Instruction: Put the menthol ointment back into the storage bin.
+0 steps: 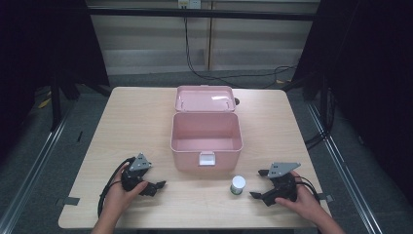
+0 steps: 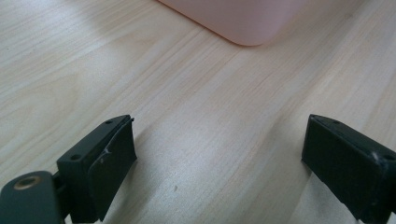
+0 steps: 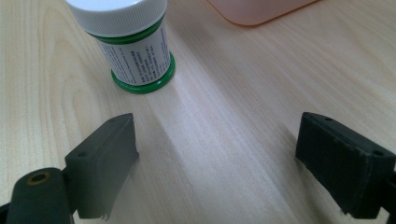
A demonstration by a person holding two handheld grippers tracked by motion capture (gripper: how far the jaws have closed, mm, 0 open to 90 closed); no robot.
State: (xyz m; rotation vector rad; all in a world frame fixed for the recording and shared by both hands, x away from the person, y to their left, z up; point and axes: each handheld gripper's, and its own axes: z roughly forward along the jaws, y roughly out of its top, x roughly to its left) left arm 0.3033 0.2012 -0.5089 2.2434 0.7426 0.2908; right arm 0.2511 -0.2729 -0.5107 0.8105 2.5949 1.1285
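Upright, white-capped jar [image 1: 238,185], long axis vertical, near right gripper [image 1: 261,184]

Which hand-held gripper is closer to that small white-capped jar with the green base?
Right. The right hand-held gripper sits just beside the small white-capped jar, jaws open; the left hand-held gripper lies far across the table.

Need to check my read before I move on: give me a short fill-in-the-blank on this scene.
1. The lid of the pink box stands ____.
2. The white-capped bottle stands on the table, in front of the box and nearest the ____ claw.
3. The jaws of the left claw hold ____.
4. The inside of the box is ____.

Missing words: open; right; nothing; empty
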